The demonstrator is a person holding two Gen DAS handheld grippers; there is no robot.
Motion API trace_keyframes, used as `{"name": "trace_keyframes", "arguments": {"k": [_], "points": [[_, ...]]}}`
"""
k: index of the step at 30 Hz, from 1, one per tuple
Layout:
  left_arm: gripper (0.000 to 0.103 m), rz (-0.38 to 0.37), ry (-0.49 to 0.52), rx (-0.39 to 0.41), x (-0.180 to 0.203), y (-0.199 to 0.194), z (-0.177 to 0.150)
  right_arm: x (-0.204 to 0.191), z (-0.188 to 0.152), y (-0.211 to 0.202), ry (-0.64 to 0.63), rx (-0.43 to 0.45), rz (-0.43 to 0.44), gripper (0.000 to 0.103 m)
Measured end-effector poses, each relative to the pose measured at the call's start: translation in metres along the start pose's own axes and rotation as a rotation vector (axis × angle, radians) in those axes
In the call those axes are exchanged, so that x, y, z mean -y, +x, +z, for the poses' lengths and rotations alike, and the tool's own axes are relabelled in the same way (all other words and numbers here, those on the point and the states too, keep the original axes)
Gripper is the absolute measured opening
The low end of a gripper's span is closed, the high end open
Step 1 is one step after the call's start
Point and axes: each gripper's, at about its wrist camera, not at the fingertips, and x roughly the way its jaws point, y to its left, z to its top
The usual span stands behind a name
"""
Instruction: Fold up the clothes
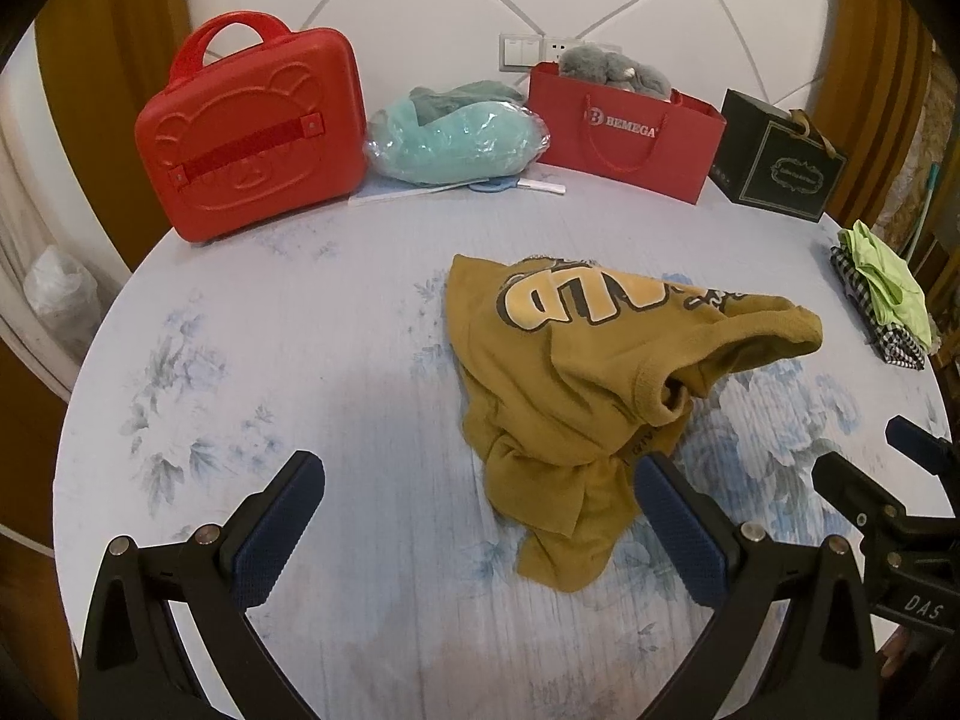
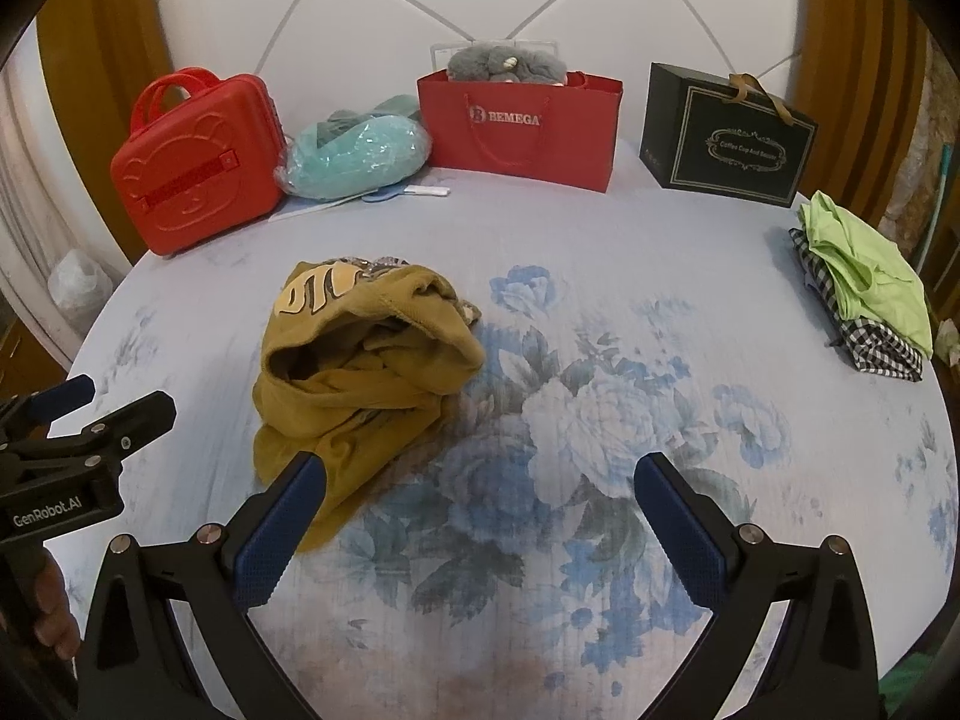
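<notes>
A crumpled mustard-yellow shirt (image 1: pixel 576 384) with pale printed letters lies in a heap on the floral tablecloth (image 1: pixel 300 360); it also shows in the right wrist view (image 2: pixel 360 378). My left gripper (image 1: pixel 480 474) is open and empty, its right finger near the shirt's lower edge. My right gripper (image 2: pixel 480 474) is open and empty, its left finger close to the shirt's near corner. The right gripper shows at the right edge of the left wrist view (image 1: pixel 888 480). The left gripper shows at the left edge of the right wrist view (image 2: pixel 90 414).
A folded green garment on a checked one (image 2: pixel 864 294) sits at the table's right edge. Along the back stand a red case (image 1: pixel 252 132), a teal bundle in plastic (image 1: pixel 456 132), a red BEMEGA bag (image 1: pixel 624 132) and a black bag (image 1: pixel 780 162).
</notes>
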Motion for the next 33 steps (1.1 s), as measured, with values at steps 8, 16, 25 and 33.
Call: {"name": "trace_keyframes", "arguments": {"k": [8, 16, 25, 33], "points": [[0.103, -0.003, -0.002, -0.023, -0.001, 0.011, 0.000, 0.000, 0.001, 0.008, -0.005, -0.022, -0.003, 0.103], [0.103, -0.027, -0.003, -0.054, -0.001, 0.030, 0.003, 0.001, 0.003, 0.021, -0.006, -0.052, 0.000, 0.103], [0.101, -0.072, 0.031, -0.075, 0.010, 0.057, 0.011, 0.008, 0.008, 0.040, 0.013, -0.091, 0.017, 0.103], [0.094, -0.155, 0.066, -0.094, 0.028, 0.083, 0.020, 0.012, 0.015, 0.058, 0.019, -0.116, 0.058, 0.103]]}}
